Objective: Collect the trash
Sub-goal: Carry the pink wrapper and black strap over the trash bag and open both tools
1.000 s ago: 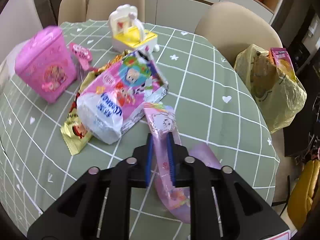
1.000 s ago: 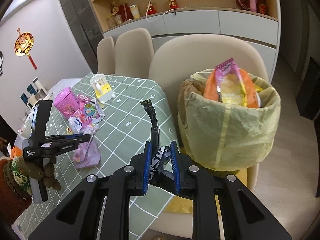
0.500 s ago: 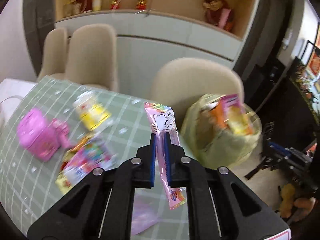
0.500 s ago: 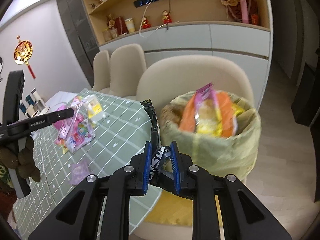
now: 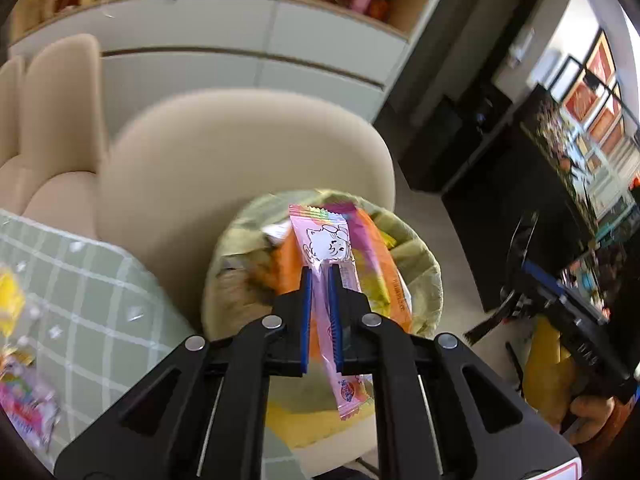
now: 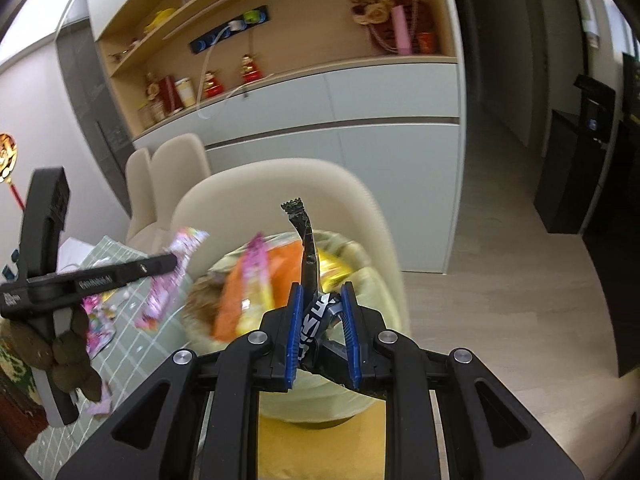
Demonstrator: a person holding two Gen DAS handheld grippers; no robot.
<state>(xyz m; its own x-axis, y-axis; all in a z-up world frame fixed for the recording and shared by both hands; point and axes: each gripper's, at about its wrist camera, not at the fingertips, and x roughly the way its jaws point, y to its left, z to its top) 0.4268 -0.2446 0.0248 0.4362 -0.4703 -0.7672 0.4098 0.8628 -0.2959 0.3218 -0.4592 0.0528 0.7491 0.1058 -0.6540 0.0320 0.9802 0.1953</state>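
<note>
- My left gripper (image 5: 321, 280) sits at lower centre of the left wrist view, its blue pads clamped narrowly on a long pink wrapper (image 5: 326, 264) printed with a cartoon face.
- The pink wrapper stands upright between the pads; its top edge reaches up to mid-frame and its lower end hangs out below them.
- Directly behind the pink wrapper is the trash bag (image 5: 424, 264), a pale yellow-green liner with its mouth open, in the centre of the frame.
- Inside the bag I see an orange packet (image 5: 384, 276) and other yellow and pink litter, somewhat blurred.
- A beige chair (image 5: 240, 152) curves behind the bag, filling the middle of the frame.
- The table (image 5: 92, 280), under a green checked cloth, is at lower left; blurred bright packets lie at its far left edge.
- My right gripper (image 6: 322, 308) is at lower centre of the right wrist view, pads closed on a black wrapper (image 6: 308, 264) with white lettering.
- The black wrapper's twisted end sticks up to mid-frame, in front of the bag's mouth.
- In that same view the left gripper appears at left, holding the pink wrapper just left of the bag.
</note>
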